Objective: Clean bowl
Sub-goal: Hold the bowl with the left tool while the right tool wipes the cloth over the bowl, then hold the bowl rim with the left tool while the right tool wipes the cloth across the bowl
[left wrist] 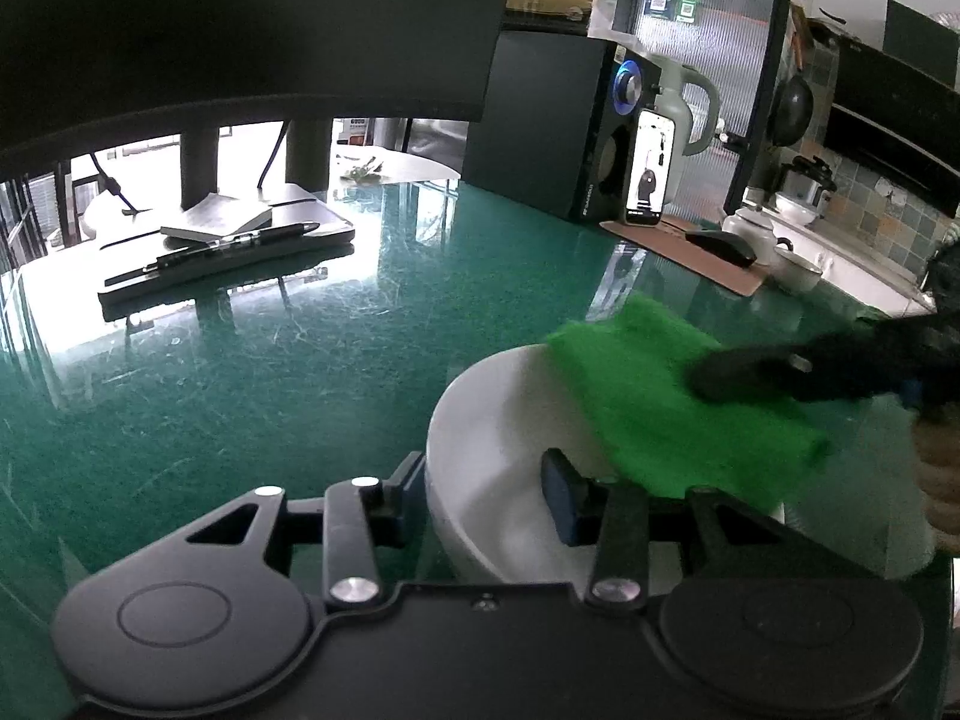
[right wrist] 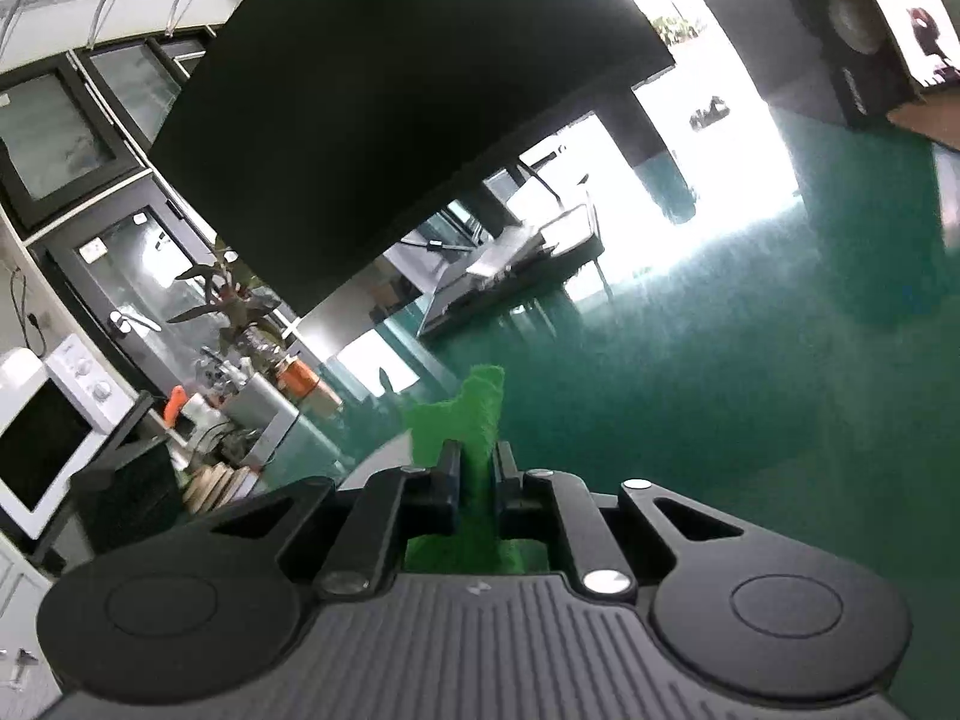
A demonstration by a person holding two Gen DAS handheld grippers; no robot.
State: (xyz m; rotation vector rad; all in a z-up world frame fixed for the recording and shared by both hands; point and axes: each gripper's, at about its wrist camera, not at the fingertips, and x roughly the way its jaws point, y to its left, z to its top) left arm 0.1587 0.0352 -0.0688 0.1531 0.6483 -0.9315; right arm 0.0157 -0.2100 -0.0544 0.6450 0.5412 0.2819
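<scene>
Wiping the white bowl with a green cloth while my other tongs hold it at the rim.

In the left wrist view, my left tongs sit at the lower centre of the frame, closed on the wall of the white bowl, one finger outside the rim and one inside; the bowl rests on the green bench at lower right of centre. The green cloth drapes over the bowl's far rim, right of centre, with my right tongs coming in from the right edge, blurred. In the right wrist view, my right tongs are almost fully closed, pinching the cloth, which sticks up just below centre of the frame. A dark monitor fills the upper left.
</scene>
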